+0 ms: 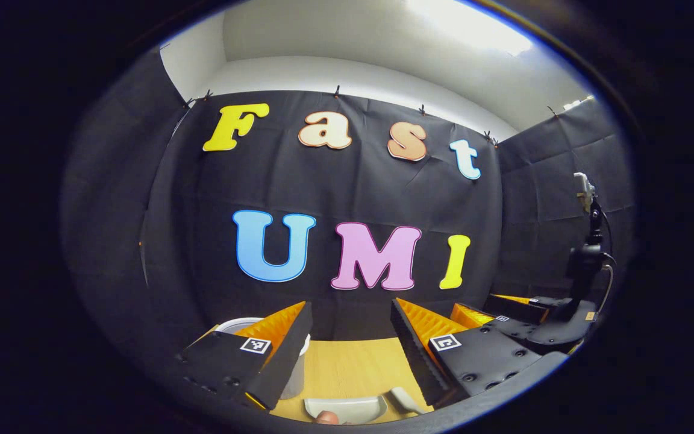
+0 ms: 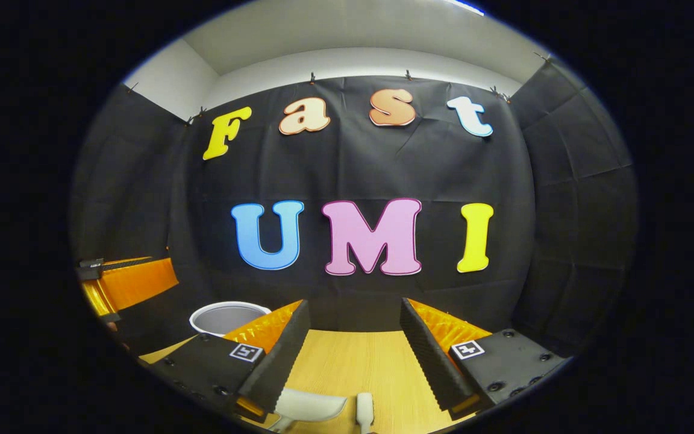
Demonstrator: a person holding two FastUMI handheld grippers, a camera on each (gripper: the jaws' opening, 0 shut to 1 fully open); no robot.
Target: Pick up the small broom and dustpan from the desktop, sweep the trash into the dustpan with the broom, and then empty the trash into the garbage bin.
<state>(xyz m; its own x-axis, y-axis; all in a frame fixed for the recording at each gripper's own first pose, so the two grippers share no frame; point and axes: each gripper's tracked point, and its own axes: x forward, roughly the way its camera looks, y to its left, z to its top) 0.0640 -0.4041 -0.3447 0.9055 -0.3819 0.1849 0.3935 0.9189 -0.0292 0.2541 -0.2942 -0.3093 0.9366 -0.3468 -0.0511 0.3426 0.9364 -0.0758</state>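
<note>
Here, in the left gripper view, the left claw [image 1: 350,355] stands apart and empty above the tabletop [image 1: 353,367], with the dustpan [image 1: 344,408] below and the bin [image 1: 244,328] toward the far-left edge.

In the right gripper view, the right claw [image 2: 353,355] gapes too, holding nothing; the broom handle [image 2: 364,410] lies beside the dustpan [image 2: 311,405], probably for easy pickup, with bare wood beyond.

Light wooden desktop [image 1: 353,367], pale grain, runs back to the booth wall. On it, far left: white cylindrical garbage bin [image 2: 226,316], open top. Near edge: pale grey plastic dustpan [image 1: 344,408], with the pale handle of a small broom [image 2: 364,410] just beside it on its right. Trash too small to tell.
</note>
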